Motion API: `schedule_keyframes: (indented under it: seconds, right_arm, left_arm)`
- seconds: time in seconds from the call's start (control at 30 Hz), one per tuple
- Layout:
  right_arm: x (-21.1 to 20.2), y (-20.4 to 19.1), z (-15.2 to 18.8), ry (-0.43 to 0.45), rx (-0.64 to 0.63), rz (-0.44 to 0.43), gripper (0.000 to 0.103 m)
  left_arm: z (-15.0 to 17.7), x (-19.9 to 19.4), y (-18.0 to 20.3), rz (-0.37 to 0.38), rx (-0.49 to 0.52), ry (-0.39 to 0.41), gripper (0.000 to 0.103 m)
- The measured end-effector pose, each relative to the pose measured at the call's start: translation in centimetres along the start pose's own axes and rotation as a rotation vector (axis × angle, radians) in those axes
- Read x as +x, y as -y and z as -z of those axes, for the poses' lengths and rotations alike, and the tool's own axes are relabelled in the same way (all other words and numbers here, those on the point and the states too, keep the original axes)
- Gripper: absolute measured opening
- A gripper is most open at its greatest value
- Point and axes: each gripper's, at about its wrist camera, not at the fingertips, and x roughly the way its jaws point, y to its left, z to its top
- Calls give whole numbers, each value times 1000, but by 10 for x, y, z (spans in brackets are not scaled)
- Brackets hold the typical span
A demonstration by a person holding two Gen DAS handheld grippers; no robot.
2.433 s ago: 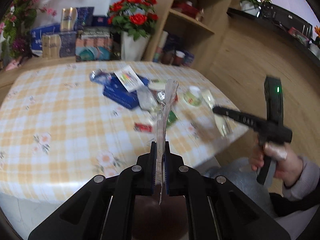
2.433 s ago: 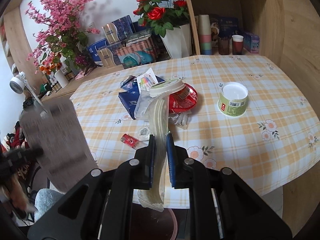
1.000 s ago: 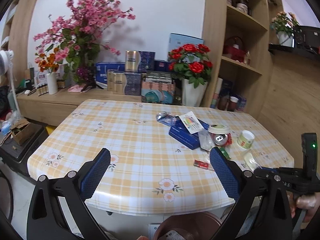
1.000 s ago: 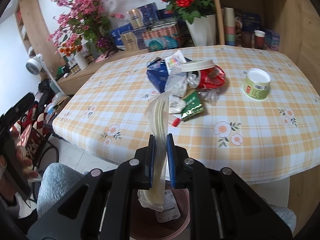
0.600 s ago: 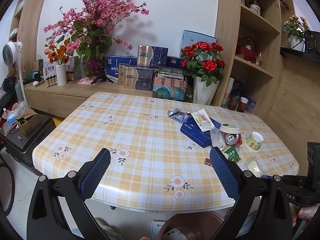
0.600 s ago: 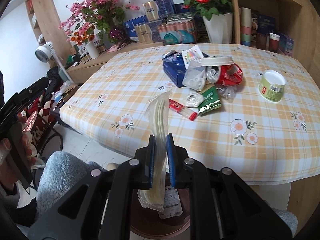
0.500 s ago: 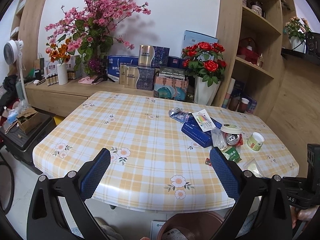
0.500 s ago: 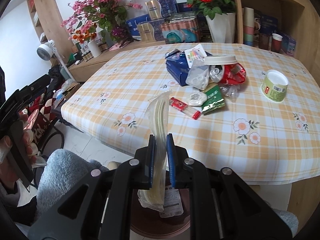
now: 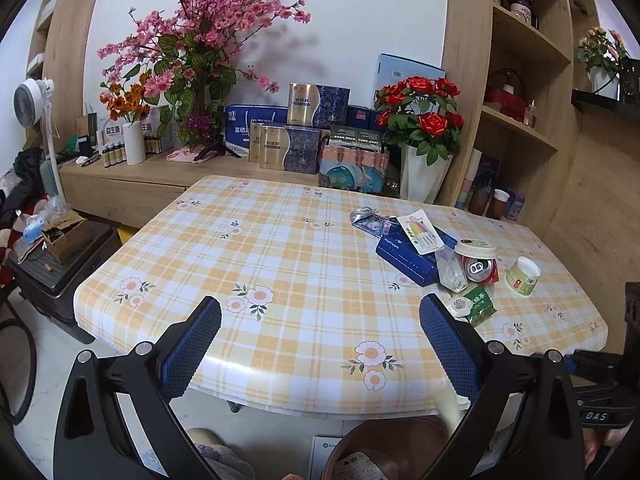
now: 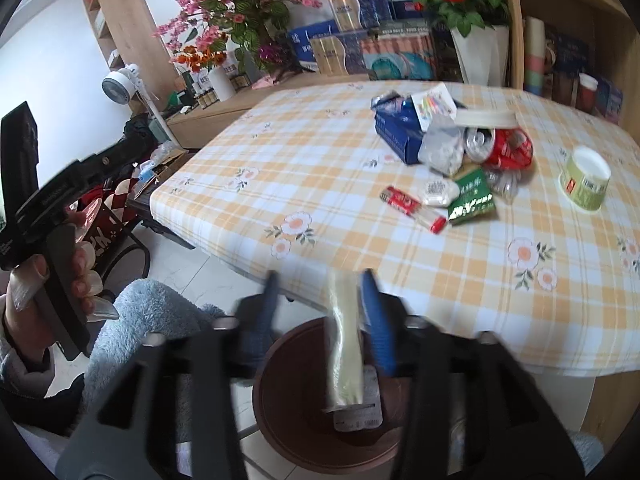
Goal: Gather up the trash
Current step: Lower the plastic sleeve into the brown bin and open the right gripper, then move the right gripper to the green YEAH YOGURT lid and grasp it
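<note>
My right gripper [image 10: 320, 294] hangs over the brown trash bin [image 10: 264, 384], blurred, its jaws opening. A pale plastic wrapper [image 10: 344, 344] hangs loose between them, close to the right finger, its lower end inside the bin. In the left wrist view the same wrapper [image 9: 448, 404] shows just above the bin [image 9: 360, 440]. My left gripper [image 9: 320, 320] is wide open and holds nothing. On the checked table [image 9: 280, 264] lies a trash pile: blue box [image 10: 400, 132], red can [image 10: 500, 146], green packet [image 10: 470, 198], red pack [image 10: 412, 208], green cup [image 10: 586, 182].
A hand [image 10: 24, 300] holds the left gripper at the left, over a grey fluffy seat [image 10: 132, 320]. A black stand with a cardboard box [image 9: 64, 236] sits left of the table. Flowers, boxes and shelves line the wall behind.
The right jaws were shut on the wrapper and have now spread apart; the wrapper has slid lower towards the bin. The left gripper stays open and nearly still.
</note>
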Motion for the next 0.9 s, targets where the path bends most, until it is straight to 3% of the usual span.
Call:
schedule_keyframes:
  seconds: [0.07, 0.13, 0.23, 0.6, 0.9]
  right_arm:
    - [-4, 4, -3, 20, 5, 31, 80]
    - [-9, 11, -7, 44, 12, 71, 92]
    - [-14, 25, -11, 67, 26, 151, 97]
    - [-38, 78, -17, 147, 85, 398, 97]
    - [-47, 110, -14, 174, 160, 409, 97]
  left_arm:
    - [1, 1, 0, -7, 4, -1, 97]
    - [1, 1, 0, -10, 4, 0, 97]
    - [2, 2, 0, -20, 9, -2, 97]
    - [1, 7, 2, -39, 23, -7, 97]
    - [0, 16, 5, -23, 0, -37, 97]
